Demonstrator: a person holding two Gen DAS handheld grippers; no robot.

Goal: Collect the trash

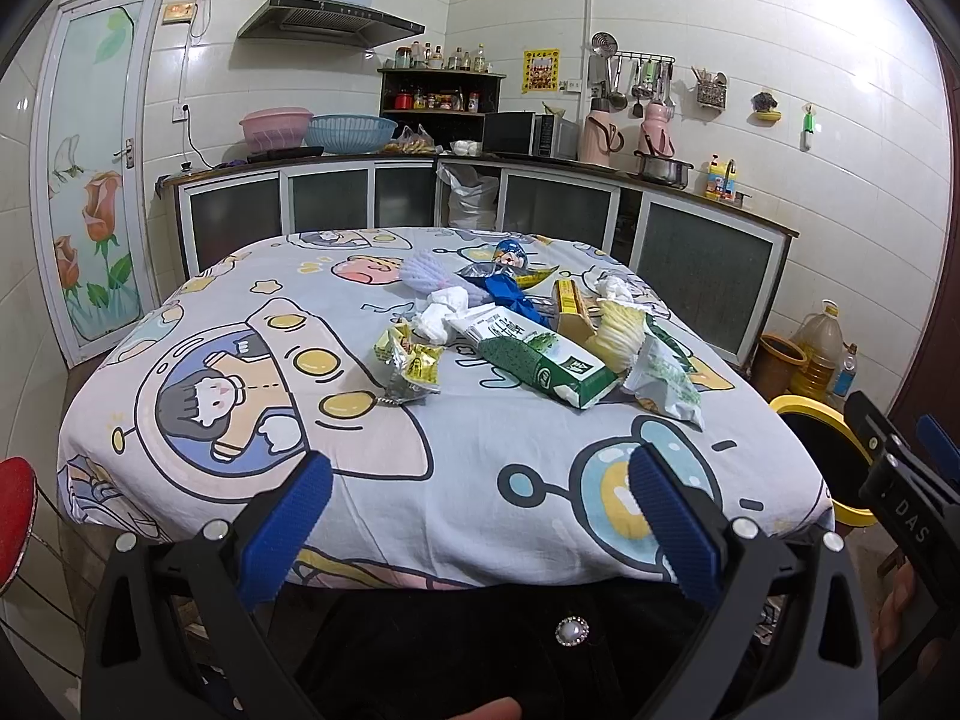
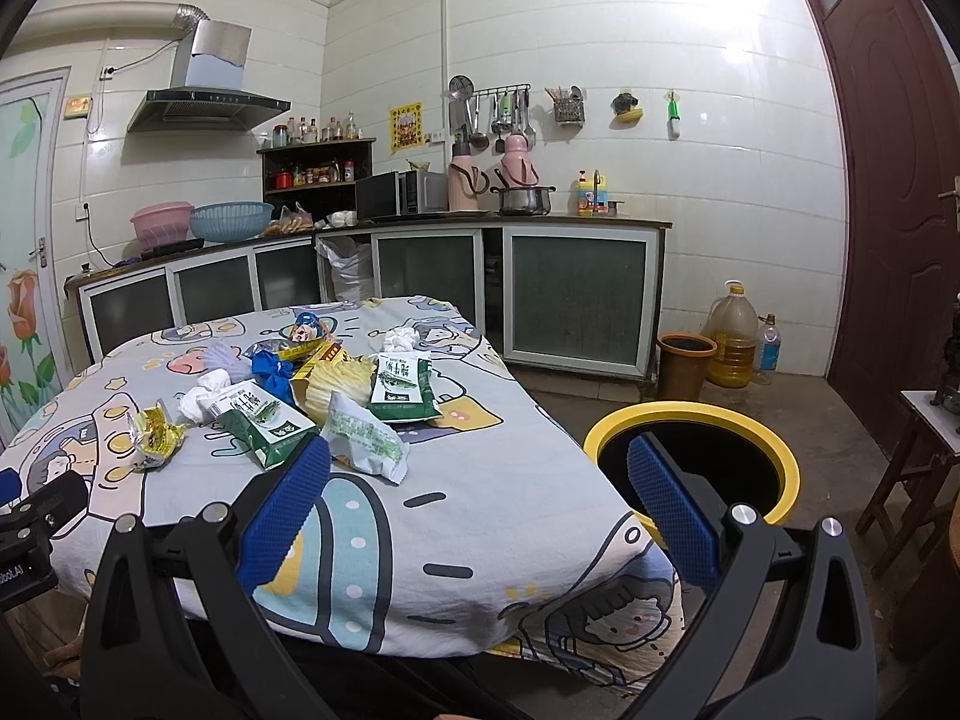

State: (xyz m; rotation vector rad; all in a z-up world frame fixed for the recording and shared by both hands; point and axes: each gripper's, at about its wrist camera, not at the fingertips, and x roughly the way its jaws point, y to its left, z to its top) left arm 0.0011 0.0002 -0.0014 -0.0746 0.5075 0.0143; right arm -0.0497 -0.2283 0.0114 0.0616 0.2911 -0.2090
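Both grippers hang spread wide with nothing between their blue pads, just off the near edge of the table (image 1: 180, 324). The left gripper (image 1: 480, 498) faces the middle of that edge; the right gripper (image 2: 480, 495) sits near the table's right corner, half over the bin (image 2: 780, 456). The trash (image 1: 540, 330) lies in a loose heap on the table's far right part: a green carton (image 1: 543, 363), crumpled tissue (image 1: 441, 312), a yellow wrapper (image 1: 411, 360), a blue bag (image 1: 507, 294) and a pale green packet (image 1: 663, 378). The bin, black inside with a yellow rim, stands on the floor just beside the table's right edge.
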